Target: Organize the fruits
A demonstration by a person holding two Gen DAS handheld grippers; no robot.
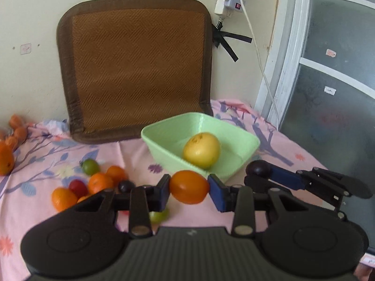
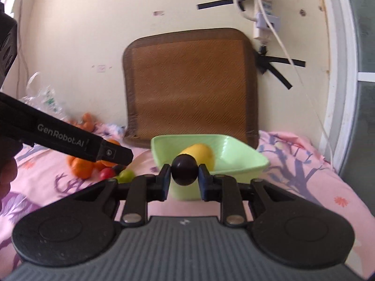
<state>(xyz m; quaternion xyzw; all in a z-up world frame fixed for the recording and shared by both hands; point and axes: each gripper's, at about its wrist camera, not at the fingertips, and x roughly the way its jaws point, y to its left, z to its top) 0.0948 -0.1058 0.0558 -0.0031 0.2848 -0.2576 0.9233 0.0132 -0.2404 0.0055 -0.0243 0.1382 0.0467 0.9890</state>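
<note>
My left gripper (image 1: 189,187) is shut on an orange fruit (image 1: 189,186), held just in front of the green bowl (image 1: 164,132). A yellow fruit (image 1: 201,149) lies in the bowl. My right gripper (image 2: 184,170) is shut on a dark plum (image 2: 184,169), held before the green bowl (image 2: 241,161); it also shows in the left wrist view (image 1: 257,169) at the bowl's right. Loose fruits (image 1: 93,182) lie on the pink cloth to the left: oranges, a green one (image 1: 90,166), a red one (image 1: 78,187), a dark one (image 1: 125,186).
A brown woven cushion (image 1: 138,70) leans on the wall behind the bowl. An orange plush toy (image 1: 7,149) lies at far left. A power strip and cable (image 1: 228,2) hang on the wall. A glass door (image 1: 332,89) stands to the right. A plastic bag (image 2: 44,98) sits at left.
</note>
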